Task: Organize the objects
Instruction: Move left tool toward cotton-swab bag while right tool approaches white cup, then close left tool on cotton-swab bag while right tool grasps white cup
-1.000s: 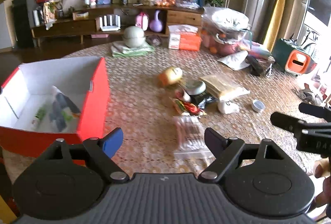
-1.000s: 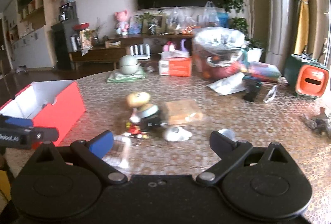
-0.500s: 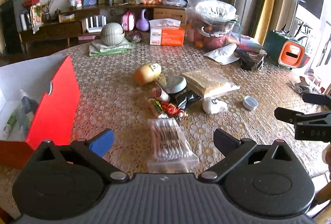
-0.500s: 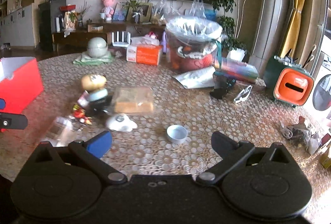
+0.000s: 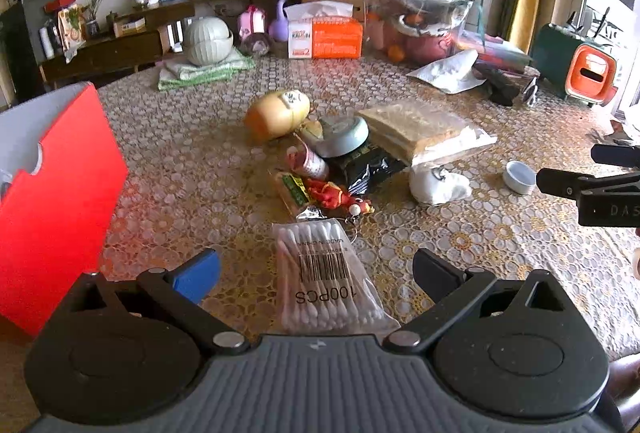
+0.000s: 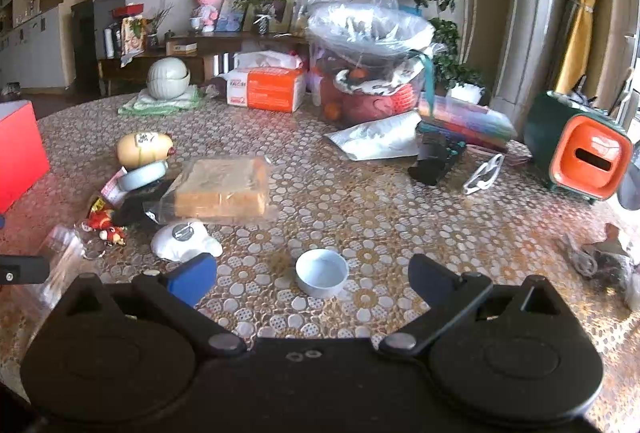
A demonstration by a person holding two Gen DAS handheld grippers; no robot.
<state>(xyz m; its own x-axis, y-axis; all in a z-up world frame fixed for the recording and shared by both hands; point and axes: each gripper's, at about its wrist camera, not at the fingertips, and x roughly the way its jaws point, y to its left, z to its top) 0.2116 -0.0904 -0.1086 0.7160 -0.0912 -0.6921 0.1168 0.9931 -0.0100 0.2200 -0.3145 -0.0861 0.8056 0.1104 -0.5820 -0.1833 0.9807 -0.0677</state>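
The left gripper [image 5: 316, 267] stands wide and empty, straddling the cotton swab pack [image 5: 326, 273] that lies flat on the worktop [image 5: 192, 169]; this alignment suggests the pack is the next item to be picked. The right gripper [image 6: 312, 275] is likewise spread wide and empty, centred on the small white cup [image 6: 322, 272], which stands upright and appears empty. The red box [image 5: 56, 201] sits at the left, near the swab pack, probably the collection container; its contents are out of view. The remaining loose items, including the bagged bread [image 5: 420, 131], cluster mid-worktop, awaiting sorting.
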